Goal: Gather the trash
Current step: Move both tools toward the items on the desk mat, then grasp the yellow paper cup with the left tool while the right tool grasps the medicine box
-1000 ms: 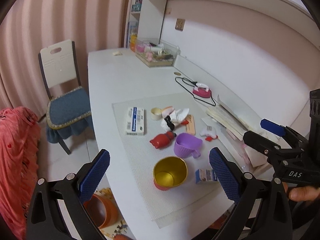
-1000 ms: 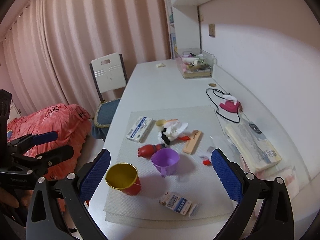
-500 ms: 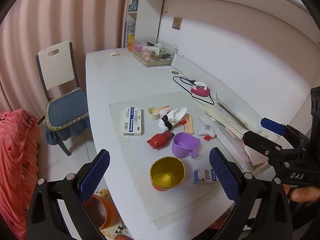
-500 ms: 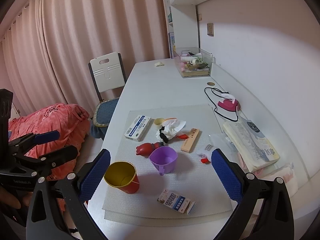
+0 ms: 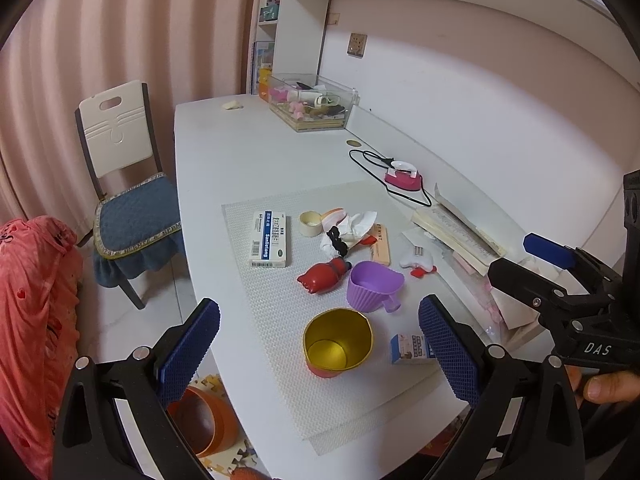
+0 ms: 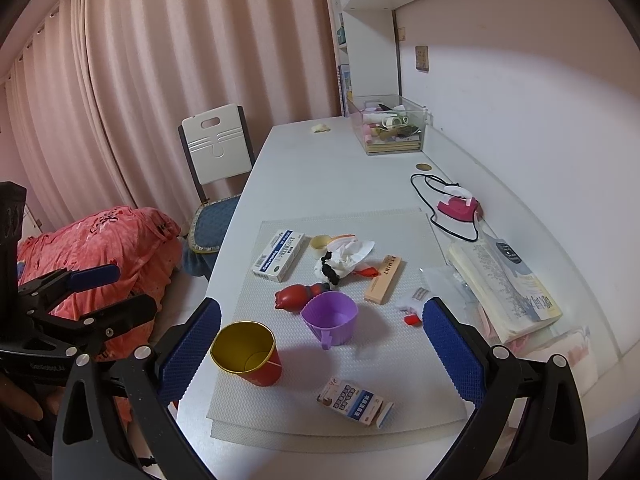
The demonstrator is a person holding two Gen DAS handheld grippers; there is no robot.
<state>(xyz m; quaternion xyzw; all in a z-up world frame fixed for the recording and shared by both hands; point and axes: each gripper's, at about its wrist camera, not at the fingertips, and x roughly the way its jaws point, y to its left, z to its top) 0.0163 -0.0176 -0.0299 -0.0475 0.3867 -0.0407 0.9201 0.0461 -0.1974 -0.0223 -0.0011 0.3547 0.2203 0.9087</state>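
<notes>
Pink-curtained room and long white counter (image 5: pixel 224 148) are sitting a little nearer than a moment ago as the left hand-held gripper (image 5: pixel 319 344) and right hand-held gripper (image 6: pixel 322 344) are hovering, both spread wide and empty. Collecting is yet to begin: the crumpled white tissue (image 6: pixel 349 254), small blue-and-white cardboard carton (image 6: pixel 356 402) and glossy yellow-lined red tin cup (image 6: pixel 246 354) are lying on the woven pale mat (image 6: pixel 400 352).

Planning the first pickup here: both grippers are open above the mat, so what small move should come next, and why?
Probably lower the right gripper toward the small blue-and-white box at the mat's near edge. It lies flat, apart from the gold cup and purple cup, closest to the open fingers. The left gripper holds nothing and hovers over the gold cup.
</notes>
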